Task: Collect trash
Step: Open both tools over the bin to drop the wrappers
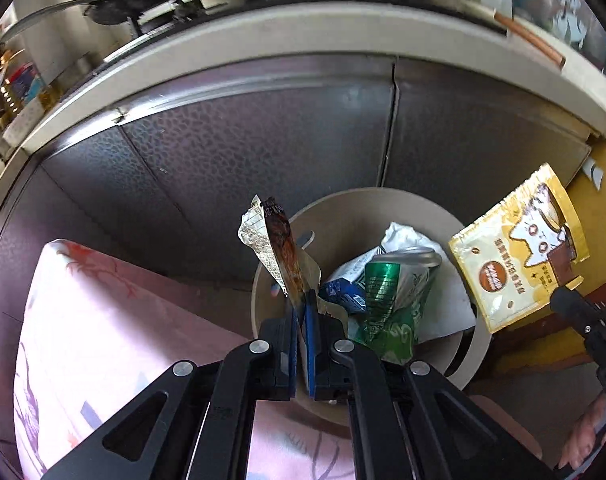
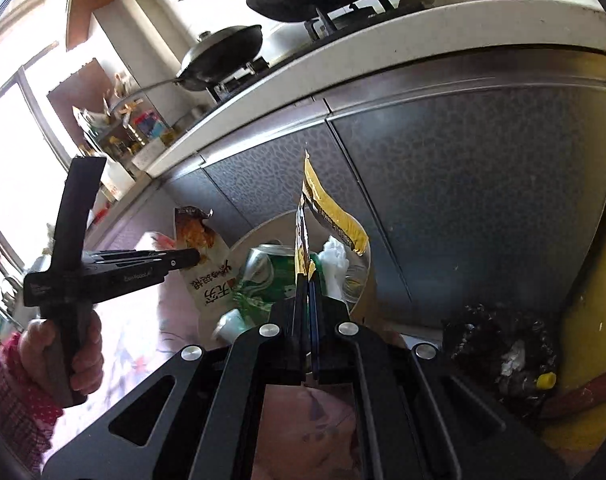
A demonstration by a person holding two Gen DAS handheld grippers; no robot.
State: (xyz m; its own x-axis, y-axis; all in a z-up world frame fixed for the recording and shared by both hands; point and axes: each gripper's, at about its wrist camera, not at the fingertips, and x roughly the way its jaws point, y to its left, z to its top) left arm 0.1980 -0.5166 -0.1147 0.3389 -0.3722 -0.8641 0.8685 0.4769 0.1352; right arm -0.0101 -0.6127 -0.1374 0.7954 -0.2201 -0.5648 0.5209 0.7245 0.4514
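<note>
My left gripper is shut on the lower end of a brown and white snack wrapper, which stands up over the near rim of a round beige waste bin. In the bin lie a crushed green can, a blue wrapper and white paper. My right gripper is shut on a yellow cat-print pouch, edge-on here. That pouch hangs just right of the bin, with the right gripper at its lower corner. The left gripper, wrapper and can show in the right wrist view.
Steel cabinet doors rise right behind the bin, under a counter edge with pans on a stove. A pink floral cloth lies left of the bin. A black rubbish bag sits on the floor by a yellow wall.
</note>
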